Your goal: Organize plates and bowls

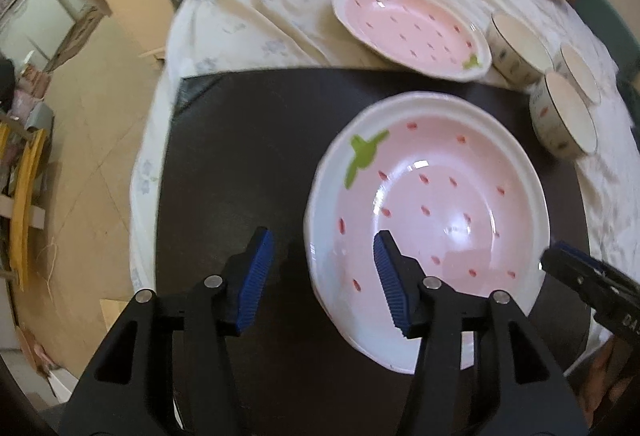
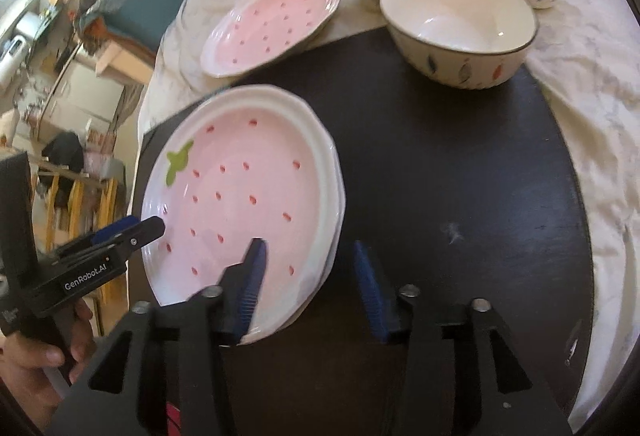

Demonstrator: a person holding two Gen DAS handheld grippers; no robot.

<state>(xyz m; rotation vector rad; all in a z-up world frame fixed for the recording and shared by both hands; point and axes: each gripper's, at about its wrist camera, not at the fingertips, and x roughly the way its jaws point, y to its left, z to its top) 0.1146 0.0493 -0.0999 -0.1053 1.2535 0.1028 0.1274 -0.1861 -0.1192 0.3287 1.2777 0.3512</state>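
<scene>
A pink strawberry-pattern plate (image 1: 432, 220) (image 2: 244, 204) lies on the dark round tabletop (image 1: 256, 156) (image 2: 440, 176); in the right wrist view a second rim shows under it. My left gripper (image 1: 322, 280) is open, its jaws astride the plate's left rim. My right gripper (image 2: 310, 288) is open, its jaws astride the plate's right rim. A second pink plate (image 1: 412, 28) (image 2: 272, 24) lies farther back on the white cloth. Three cream bowls (image 1: 564, 116) (image 2: 460, 24) stand at the back right.
A rumpled white cloth (image 1: 260, 16) (image 2: 580, 76) covers the table's far side. The table's left edge drops to a tiled floor (image 1: 80, 140) with a wooden rack (image 1: 24, 196) and furniture.
</scene>
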